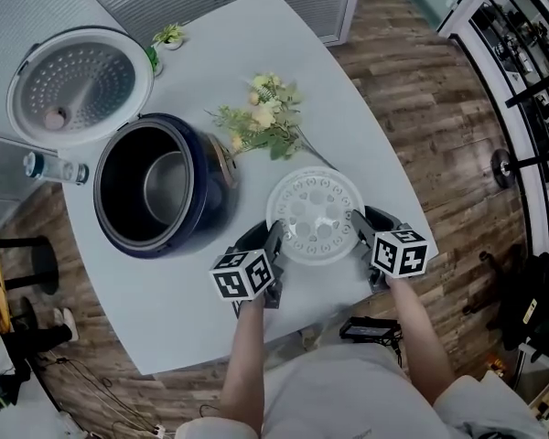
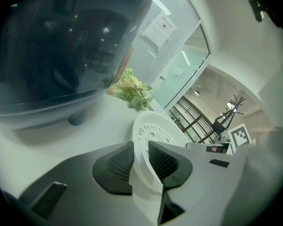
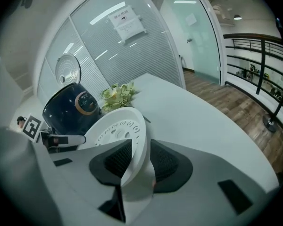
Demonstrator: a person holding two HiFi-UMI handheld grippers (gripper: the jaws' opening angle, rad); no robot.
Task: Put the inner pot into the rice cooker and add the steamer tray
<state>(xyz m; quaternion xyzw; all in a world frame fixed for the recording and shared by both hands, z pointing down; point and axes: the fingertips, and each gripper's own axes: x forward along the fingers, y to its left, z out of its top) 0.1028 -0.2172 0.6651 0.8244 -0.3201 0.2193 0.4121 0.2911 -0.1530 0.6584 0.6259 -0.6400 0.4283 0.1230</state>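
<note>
from above in the head view, a white table (image 1: 339, 108) over wood floor (image 1: 430, 80) carries the rice cooker (image 1: 218, 186), inner pot (image 1: 165, 188) already inside, left of both tools. left gripper view: the rice cooker looms, cut off; the left gripper (image 2: 140, 159) clamps the steamer tray (image 2: 153, 128) by its rim. right gripper view: the right gripper (image 3: 140, 157) pinches the opposite rim. whether the steamer tray touches the table is unclear.
</note>
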